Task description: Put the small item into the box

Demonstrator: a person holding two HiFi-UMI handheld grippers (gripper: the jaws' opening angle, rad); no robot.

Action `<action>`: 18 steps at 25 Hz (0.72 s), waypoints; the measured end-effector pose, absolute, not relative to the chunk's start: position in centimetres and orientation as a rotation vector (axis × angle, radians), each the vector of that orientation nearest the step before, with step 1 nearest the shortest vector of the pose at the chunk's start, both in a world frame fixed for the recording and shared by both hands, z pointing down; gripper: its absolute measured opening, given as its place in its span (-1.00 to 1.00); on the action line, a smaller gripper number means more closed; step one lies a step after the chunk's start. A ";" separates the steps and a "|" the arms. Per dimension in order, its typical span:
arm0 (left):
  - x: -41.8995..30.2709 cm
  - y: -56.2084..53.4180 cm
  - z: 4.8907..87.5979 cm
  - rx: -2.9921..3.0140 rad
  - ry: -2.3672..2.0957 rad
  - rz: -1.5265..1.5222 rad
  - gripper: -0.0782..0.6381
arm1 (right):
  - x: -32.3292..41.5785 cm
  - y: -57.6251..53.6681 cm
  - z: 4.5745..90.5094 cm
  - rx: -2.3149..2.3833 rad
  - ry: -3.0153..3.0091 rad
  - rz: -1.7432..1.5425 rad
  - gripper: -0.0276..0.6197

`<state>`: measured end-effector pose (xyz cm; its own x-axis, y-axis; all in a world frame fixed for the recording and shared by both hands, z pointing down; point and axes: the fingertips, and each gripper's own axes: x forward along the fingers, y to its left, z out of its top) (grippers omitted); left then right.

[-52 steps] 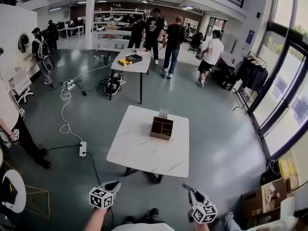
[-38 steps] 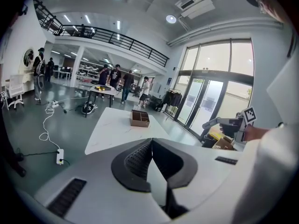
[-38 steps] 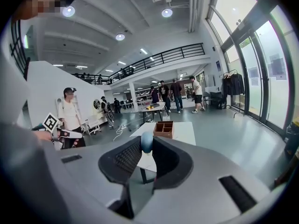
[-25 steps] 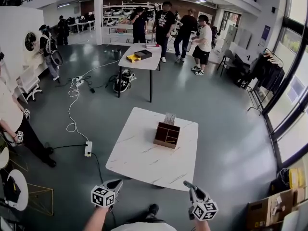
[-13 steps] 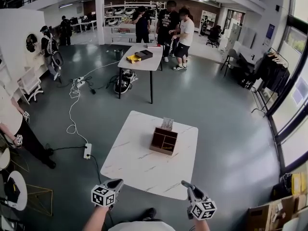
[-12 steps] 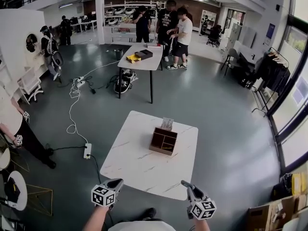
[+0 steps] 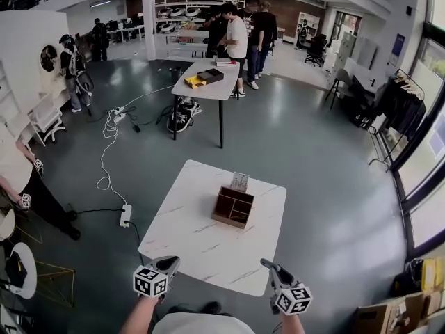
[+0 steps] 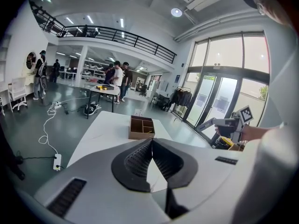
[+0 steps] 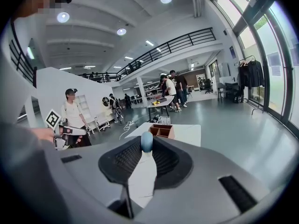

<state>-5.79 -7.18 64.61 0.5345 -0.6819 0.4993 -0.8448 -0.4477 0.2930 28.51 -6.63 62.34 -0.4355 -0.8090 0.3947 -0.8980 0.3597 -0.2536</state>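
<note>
A brown wooden box [image 7: 233, 207] with open compartments stands on the far half of a white marble table [image 7: 201, 249]; a small white card stands against its back. My left gripper [image 7: 170, 261] hovers at the table's near left edge, jaws shut with nothing between them [image 8: 152, 142]. Over the near right edge is my right gripper [image 7: 265, 263], shut on a small blue-grey rounded item [image 9: 146, 141] at its jaw tips. Ahead of both grippers, the box [image 8: 141, 127] [image 9: 162, 131] sits well out of reach.
A power strip [image 7: 125, 216] with a white cable lies on the floor left of the table. A person stands at the left edge [image 7: 21, 179]. Farther back is a second table [image 7: 208, 82] with people beside it. Cardboard boxes [image 7: 386, 315] sit at bottom right.
The view has drawn closer to the marble table, so the box sits nearer. People at the back table have walked left. Both grippers keep their places and states.
</note>
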 end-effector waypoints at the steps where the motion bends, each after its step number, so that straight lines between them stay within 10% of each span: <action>1: -5.7 -7.3 64.6 2.263 -1.238 0.424 -0.74 | 28.5 -6.9 62.4 1.534 -2.419 0.650 -0.67; 18: -7.0 -13.2 65.4 2.274 -1.174 0.455 -0.74 | 25.0 -12.0 63.4 1.513 -2.375 0.686 -0.67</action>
